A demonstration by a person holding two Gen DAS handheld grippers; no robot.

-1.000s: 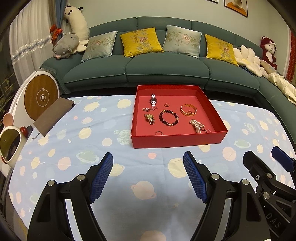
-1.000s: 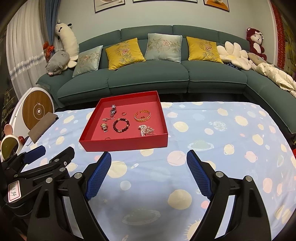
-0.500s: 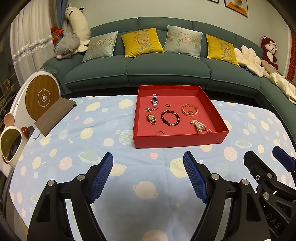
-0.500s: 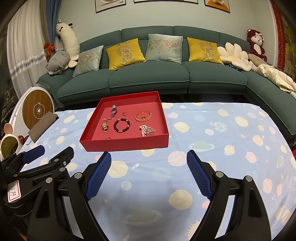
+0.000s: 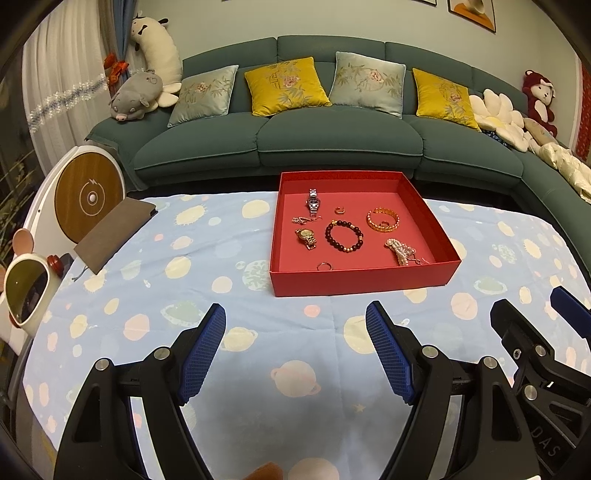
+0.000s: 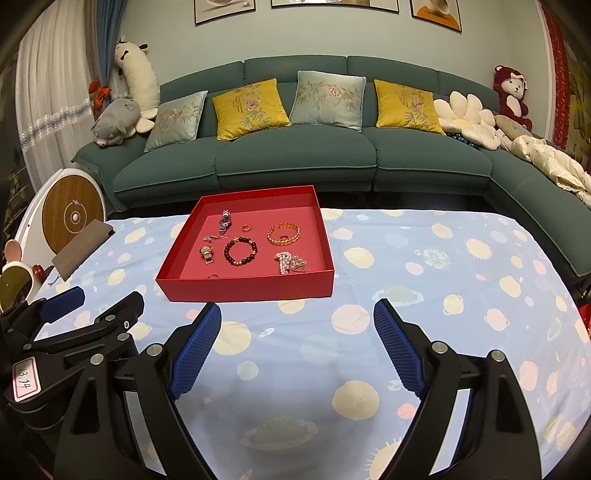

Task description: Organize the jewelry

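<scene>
Both grippers' fingers (image 5: 295,325) (image 6: 297,321) spread, empty; only the right view shows, perhaps, framed pictures (image 6: 330,3) whole.

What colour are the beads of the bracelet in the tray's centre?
Dark maroon beaded bracelet with a few gold beads, clearest in the left wrist view.

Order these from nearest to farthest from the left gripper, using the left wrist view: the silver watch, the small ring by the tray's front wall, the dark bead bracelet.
1. small ring, at the front wall
2. dark bead bracelet, tray middle
3. silver watch, toward the back
</scene>
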